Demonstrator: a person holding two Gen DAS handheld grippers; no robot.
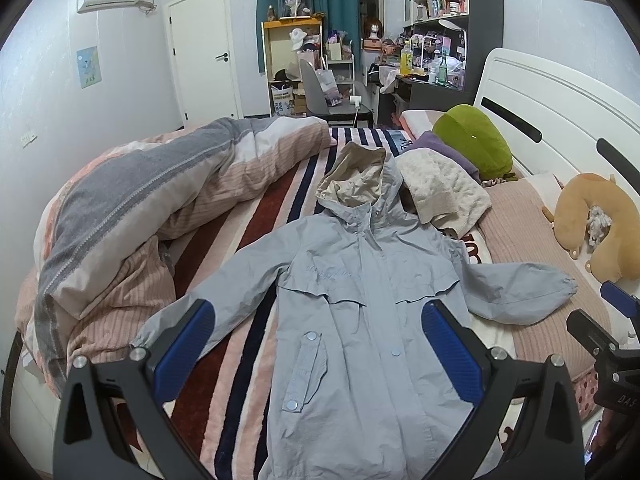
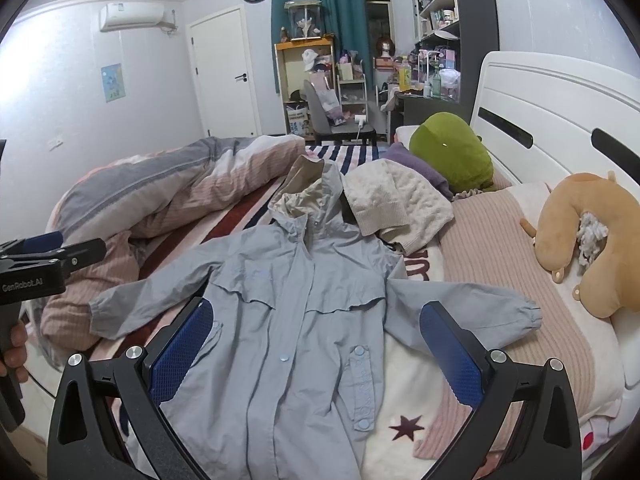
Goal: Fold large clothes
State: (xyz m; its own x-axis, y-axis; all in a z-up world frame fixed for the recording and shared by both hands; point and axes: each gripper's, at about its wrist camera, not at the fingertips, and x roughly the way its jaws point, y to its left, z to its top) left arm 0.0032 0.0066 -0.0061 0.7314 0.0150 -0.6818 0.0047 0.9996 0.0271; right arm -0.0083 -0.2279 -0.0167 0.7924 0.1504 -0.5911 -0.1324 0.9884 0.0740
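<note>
A light blue hooded jacket (image 1: 360,312) lies flat, front up, on the striped bed cover, with both sleeves spread out and the cream-lined hood (image 1: 356,176) at the far end. It also shows in the right wrist view (image 2: 292,320). My left gripper (image 1: 320,344) is open and empty, hovering above the jacket's lower half. My right gripper (image 2: 316,344) is open and empty, above the jacket's lower right side. The right gripper shows at the right edge of the left wrist view (image 1: 616,320). The left gripper shows at the left edge of the right wrist view (image 2: 44,256).
A bunched striped duvet (image 1: 140,216) lies to the left. A cream knit garment (image 1: 440,188) lies by the hood. A green plush (image 1: 472,140) and an orange neck pillow (image 1: 592,224) lie by the white headboard (image 1: 560,112). A pink blanket (image 2: 500,256) lies under the right sleeve.
</note>
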